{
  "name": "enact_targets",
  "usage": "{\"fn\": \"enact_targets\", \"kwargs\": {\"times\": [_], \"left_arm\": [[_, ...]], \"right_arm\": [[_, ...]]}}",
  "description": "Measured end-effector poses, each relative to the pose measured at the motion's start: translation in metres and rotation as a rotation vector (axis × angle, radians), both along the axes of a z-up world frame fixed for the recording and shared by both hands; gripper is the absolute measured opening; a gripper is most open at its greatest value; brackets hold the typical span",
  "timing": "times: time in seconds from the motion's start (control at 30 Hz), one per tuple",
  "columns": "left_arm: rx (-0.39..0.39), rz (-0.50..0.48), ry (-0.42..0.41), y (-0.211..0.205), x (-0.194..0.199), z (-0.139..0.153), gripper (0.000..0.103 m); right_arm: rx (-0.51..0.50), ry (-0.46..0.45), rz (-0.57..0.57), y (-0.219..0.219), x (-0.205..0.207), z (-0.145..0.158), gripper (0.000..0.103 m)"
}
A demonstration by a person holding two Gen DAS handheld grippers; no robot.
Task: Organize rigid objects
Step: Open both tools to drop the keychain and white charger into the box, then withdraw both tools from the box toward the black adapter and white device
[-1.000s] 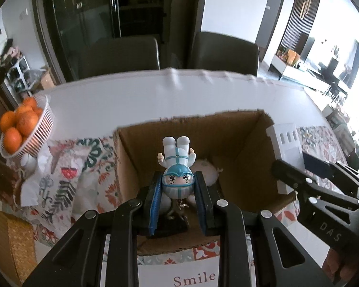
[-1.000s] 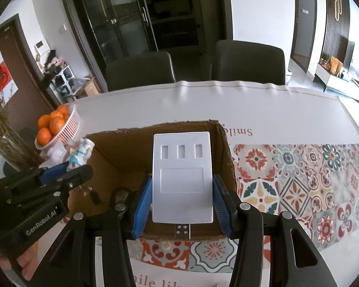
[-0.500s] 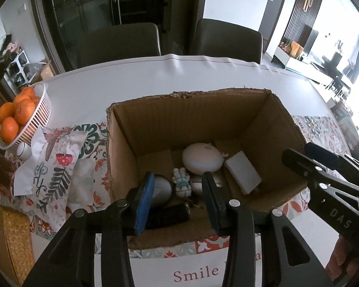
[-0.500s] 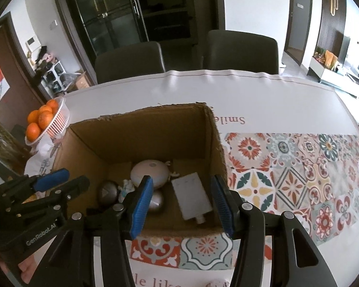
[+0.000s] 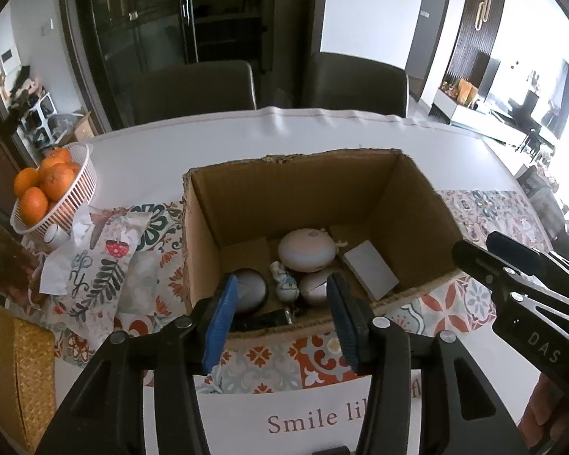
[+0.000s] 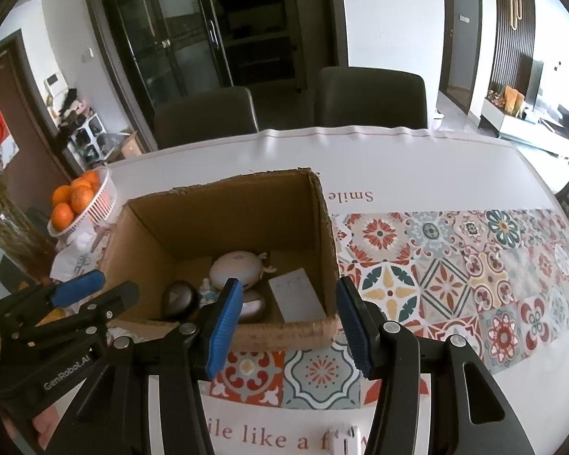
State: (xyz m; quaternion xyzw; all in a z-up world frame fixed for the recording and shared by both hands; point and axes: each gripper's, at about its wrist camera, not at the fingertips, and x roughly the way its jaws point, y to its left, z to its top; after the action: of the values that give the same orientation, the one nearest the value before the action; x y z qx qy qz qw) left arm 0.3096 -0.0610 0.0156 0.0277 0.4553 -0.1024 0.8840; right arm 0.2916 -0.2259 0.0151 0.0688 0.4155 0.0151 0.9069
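Observation:
An open cardboard box stands on the table. Inside lie a small astronaut figurine, a white flat adapter, a pale round device, a dark round object and a silver round one. My left gripper is open and empty over the box's near wall. My right gripper is open and empty, also at the near wall. Each gripper shows in the other's view: the right, the left.
A white basket of oranges sits at the left with a patterned cloth pouch beside it. A woven mat lies at the near left. A small white object lies at the near edge. Two chairs stand behind the table.
Both grippers opened and let go: the figurine and the white adapter dropped into the box. Both grippers have since pulled back and up from the box.

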Motion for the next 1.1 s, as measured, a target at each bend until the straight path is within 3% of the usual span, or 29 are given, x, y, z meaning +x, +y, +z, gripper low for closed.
{"fn": "enact_targets", "kwargs": {"times": [0.23, 0.37, 0.73, 1.1], "left_arm": [[-0.006, -0.005, -0.048, -0.003, -0.026, 0.014, 0.054], [-0.015, -0.004, -0.063, -0.007, -0.043, 0.017, 0.062], [-0.007, -0.007, -0.076, -0.017, -0.085, 0.016, 0.066], [-0.004, -0.02, -0.047, -0.022, -0.115, 0.003, 0.067]], "right_arm": [[0.013, -0.028, -0.008, -0.002, -0.023, 0.01, 0.052], [0.003, -0.046, -0.015, -0.004, -0.039, 0.014, 0.053], [0.003, -0.066, -0.022, -0.014, -0.079, 0.01, 0.062], [0.009, -0.051, -0.016, -0.021, -0.108, -0.005, 0.062]]}}
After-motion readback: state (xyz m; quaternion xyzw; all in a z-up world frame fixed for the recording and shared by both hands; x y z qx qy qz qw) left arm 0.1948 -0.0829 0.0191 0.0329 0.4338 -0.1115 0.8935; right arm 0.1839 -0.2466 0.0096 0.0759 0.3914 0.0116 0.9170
